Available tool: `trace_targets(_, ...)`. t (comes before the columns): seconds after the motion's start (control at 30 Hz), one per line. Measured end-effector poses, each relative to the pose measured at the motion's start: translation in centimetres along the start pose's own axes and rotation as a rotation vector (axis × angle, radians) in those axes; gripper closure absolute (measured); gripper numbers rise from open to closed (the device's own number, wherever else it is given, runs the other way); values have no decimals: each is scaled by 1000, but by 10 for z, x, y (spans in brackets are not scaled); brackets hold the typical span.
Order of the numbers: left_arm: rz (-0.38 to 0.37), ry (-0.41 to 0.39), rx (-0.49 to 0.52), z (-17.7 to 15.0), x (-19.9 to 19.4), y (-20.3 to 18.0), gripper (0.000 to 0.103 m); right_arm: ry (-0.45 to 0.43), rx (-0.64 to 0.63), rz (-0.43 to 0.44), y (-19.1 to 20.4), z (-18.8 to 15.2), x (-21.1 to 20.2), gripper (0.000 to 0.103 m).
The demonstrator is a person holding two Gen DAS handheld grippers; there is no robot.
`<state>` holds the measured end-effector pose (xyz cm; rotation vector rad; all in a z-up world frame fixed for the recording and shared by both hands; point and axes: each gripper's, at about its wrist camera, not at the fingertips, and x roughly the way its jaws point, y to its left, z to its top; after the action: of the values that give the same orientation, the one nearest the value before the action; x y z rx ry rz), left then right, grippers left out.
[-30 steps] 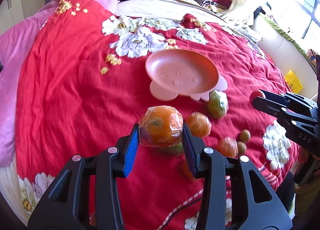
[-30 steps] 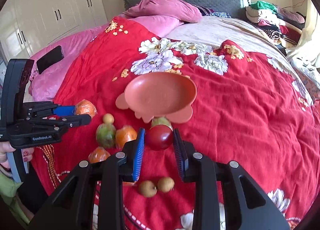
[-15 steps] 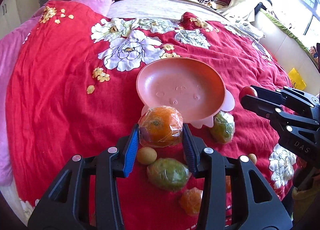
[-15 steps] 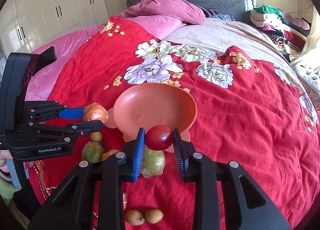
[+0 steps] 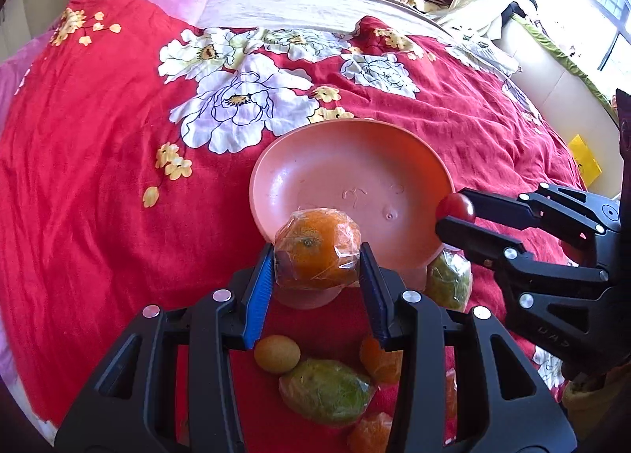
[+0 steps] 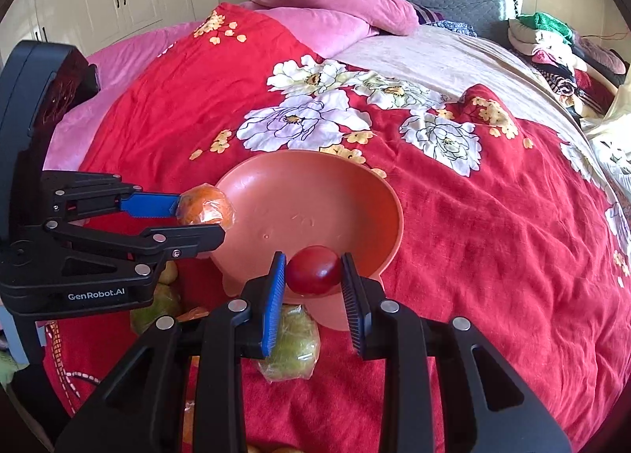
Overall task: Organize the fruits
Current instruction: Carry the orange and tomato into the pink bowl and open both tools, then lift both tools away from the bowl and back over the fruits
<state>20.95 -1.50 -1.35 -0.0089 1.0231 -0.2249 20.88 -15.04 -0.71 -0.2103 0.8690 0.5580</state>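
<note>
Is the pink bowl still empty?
Empty: the pink bowl shows bare inside; the wrapped orange and red fruit are held at its rim.

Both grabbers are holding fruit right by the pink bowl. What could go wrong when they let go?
The wrapped orange sits over the pink bowl's near rim, so it might drop outside or tip the bowl on the soft blanket. Its plastic wrap may also slip in the left gripper. The red fruit in the right gripper is round and could roll out.
</note>
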Motion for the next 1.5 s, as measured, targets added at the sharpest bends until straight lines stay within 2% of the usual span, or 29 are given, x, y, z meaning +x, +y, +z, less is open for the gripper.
trace_targets(0.6,16,19,13,3,15,0,69,49,-29,-3,7,1,26,76)
trace_targets(1.23,11,13,9,3,16,0,69,46,-28,-7,6,2,28,74)
trace_targets(1.3,10,12,9,3,16,0,69,39,-26,-8,5,2,27,67)
trace_targets(1.5,10,8,5,3,14,-1,69,23,-27,-14,3,4,20,63)
